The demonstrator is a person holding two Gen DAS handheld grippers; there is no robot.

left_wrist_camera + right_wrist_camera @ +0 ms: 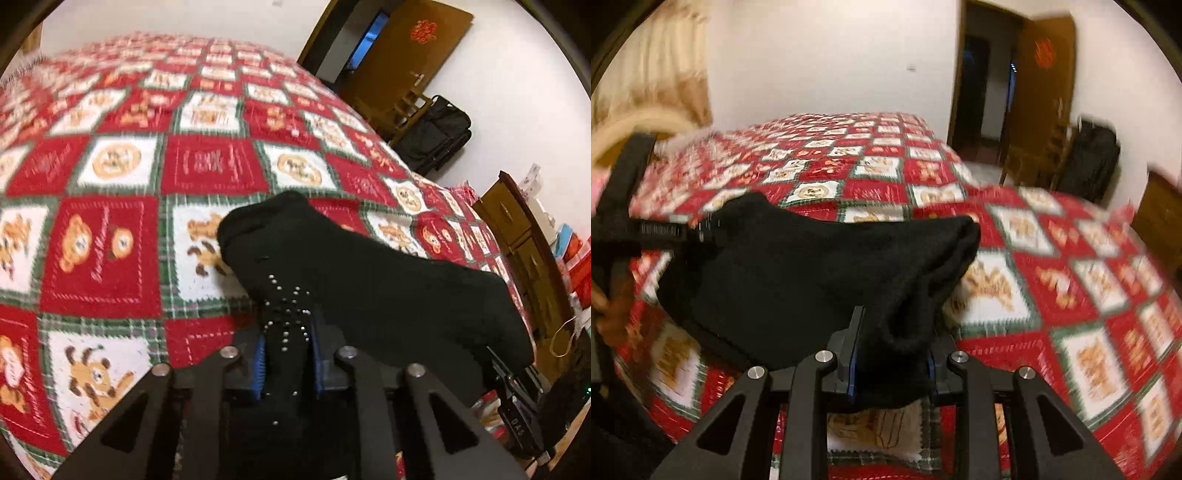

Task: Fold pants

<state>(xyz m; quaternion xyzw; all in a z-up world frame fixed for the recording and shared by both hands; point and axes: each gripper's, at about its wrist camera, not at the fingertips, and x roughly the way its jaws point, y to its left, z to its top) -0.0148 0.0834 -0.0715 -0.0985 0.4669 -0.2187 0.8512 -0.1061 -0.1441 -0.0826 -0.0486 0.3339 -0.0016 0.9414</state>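
I am pinching the black pants point(369, 280) in both my left tool point(286, 354) and right tool point(892, 354), holding them above the patchwork bedspread point(110, 240).

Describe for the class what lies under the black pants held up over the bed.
Under the black pants lies the red, white and green bear-patterned quilt. The squares directly beneath the cloth are covered, so anything there cannot be seen.

Left gripper point(286, 354): matte black linkage arms, triangular cutouts, round silver pivot screws, blue ribbed pads inside fingers point(259, 365). Right gripper point(892, 363): same black frame, silver screws, thin blue pad edges.
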